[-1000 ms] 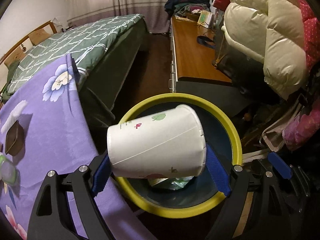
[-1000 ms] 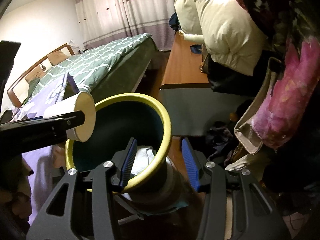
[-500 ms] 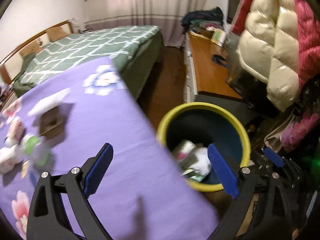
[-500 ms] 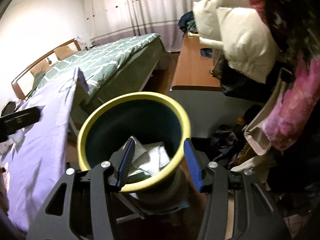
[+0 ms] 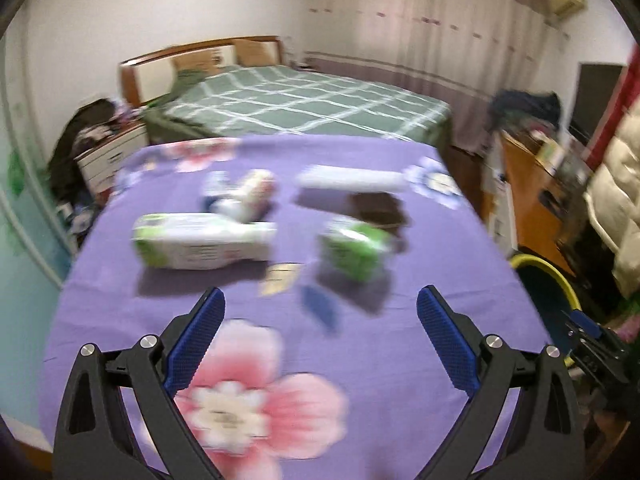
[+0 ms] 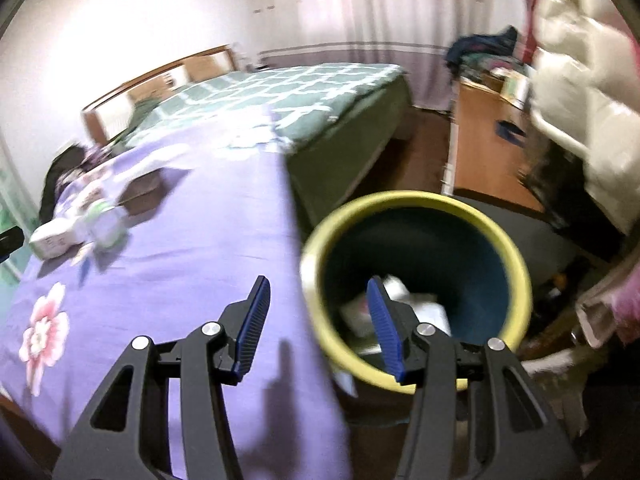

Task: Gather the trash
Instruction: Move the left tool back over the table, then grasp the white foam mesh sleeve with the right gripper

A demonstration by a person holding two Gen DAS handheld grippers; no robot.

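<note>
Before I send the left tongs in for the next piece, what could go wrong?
The pieces are bunched: the green-and-white bottle touches a small white bottle, so closing on one may knock the other.
The flat paper scrap may be hard to pinch off the purple cloth.
The yellow-rimmed bin sits below the table edge, so nudged items could fall beside it.

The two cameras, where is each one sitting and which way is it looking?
Left wrist: sits on the left gripper, above the purple flowered cloth, facing blurry trash and the bed; its two open blue-padded fingers show.
Right wrist: sits on the right gripper, by the cloth's edge, looking at the yellow-rimmed bin with trash inside; its open fingers show.
Shared: cloth, bed, curtains, the white-green carton and the bin.
</note>
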